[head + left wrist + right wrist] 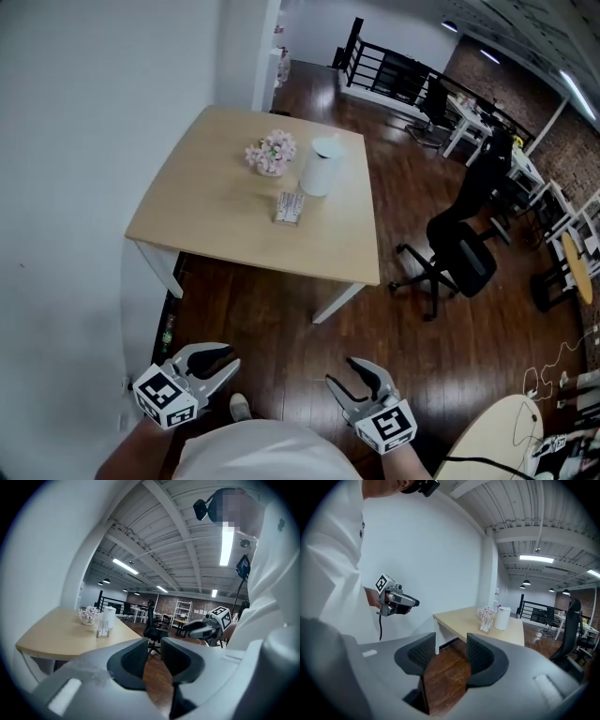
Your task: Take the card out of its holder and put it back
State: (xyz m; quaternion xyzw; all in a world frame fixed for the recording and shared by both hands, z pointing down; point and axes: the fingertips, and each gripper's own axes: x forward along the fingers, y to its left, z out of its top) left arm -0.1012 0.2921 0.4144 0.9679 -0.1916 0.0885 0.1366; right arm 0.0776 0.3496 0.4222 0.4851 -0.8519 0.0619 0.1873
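The card holder (290,207) with its card stands on the light wooden table (216,216), near a white cylinder (322,167) and a small pot of pink flowers (270,153). Both grippers are held low over the wooden floor, well short of the table. My left gripper (217,367) is open with nothing between its jaws. My right gripper (349,384) is open too, and empty. In the left gripper view the card holder (102,629) is far off on the table. The right gripper view shows the card holder (486,622) far off too, with the left gripper (415,603) to the left.
A black office chair (459,253) stands right of the table on the dark wood floor. A white wall (75,141) runs along the left. A round pale table (506,431) with cables sits at the bottom right. Desks and a railing fill the far room.
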